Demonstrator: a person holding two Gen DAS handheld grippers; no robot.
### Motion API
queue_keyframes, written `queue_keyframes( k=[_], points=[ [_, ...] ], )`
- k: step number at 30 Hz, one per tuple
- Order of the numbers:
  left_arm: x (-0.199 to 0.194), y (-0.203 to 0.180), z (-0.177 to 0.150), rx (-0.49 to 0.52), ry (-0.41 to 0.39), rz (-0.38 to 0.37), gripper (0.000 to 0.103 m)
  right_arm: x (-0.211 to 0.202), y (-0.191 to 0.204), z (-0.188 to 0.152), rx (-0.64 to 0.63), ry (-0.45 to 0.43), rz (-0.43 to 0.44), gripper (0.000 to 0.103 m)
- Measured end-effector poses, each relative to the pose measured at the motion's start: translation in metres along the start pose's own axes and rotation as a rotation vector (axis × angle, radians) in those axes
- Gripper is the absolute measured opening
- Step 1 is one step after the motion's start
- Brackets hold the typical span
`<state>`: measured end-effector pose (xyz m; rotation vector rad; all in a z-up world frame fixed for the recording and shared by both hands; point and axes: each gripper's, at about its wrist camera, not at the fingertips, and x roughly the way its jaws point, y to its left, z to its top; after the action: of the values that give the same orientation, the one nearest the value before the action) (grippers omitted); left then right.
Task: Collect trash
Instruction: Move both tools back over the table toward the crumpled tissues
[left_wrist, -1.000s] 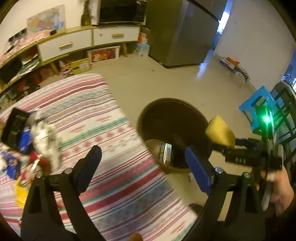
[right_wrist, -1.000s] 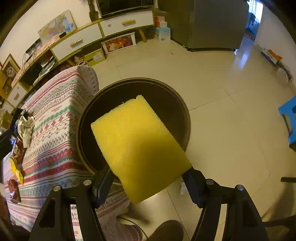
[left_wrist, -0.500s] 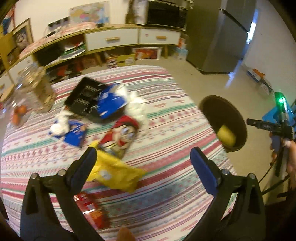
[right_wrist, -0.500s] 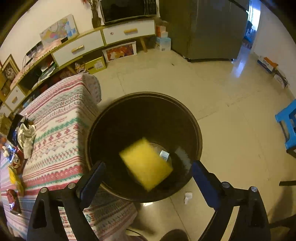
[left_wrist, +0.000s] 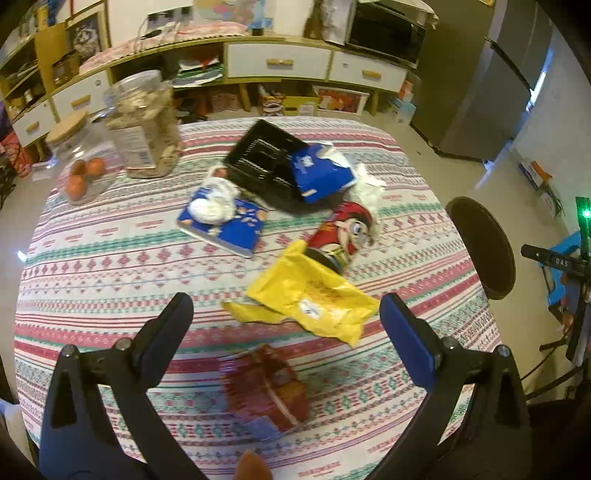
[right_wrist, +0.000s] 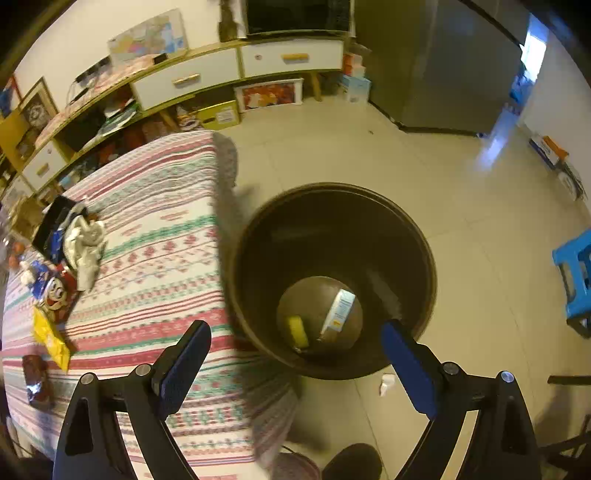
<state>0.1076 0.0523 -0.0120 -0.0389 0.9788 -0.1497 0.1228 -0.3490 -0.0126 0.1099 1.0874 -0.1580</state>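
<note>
The right gripper (right_wrist: 293, 354) hangs over the dark bin (right_wrist: 424, 258) beside the table, jaws just opened wide and empty, while the yellow sponge (right_wrist: 297, 330) lies at the bin's bottom beside a small carton (right_wrist: 340, 310). The left gripper (left_wrist: 286, 332), jaws spread with nothing between them, hovers above the striped tablecloth (left_wrist: 110, 266), where a yellow wrapper (left_wrist: 314, 299), a red packet (left_wrist: 266, 391) and other litter lie.
</note>
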Motion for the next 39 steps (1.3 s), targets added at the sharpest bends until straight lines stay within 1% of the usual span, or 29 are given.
queue_keyframes(
  k=[10,21,30,34,37,39],
  points=[
    [-0.009,0.034,-0.003,-0.053,-0.009,0.021,0.101,-0.013,0.062,-0.004,-0.128,-0.033,0.033,0.095],
    [-0.009,0.070,-0.007,-0.118,0.000,0.063,0.101,-0.014,0.117,-0.008,-0.189,-0.039,0.089,0.095],
    [0.012,0.089,0.000,-0.159,0.029,0.084,0.101,-0.008,0.150,-0.007,-0.223,-0.034,0.112,0.095],
    [0.024,0.089,0.009,-0.148,0.017,0.108,0.100,-0.003,0.159,-0.006,-0.222,-0.028,0.123,0.095],
    [0.037,0.087,0.018,-0.133,0.009,0.122,0.101,0.001,0.165,-0.004,-0.229,-0.030,0.112,0.095],
    [0.045,0.086,0.023,-0.142,0.015,0.120,0.101,0.004,0.168,-0.003,-0.229,-0.025,0.115,0.095]
  ],
)
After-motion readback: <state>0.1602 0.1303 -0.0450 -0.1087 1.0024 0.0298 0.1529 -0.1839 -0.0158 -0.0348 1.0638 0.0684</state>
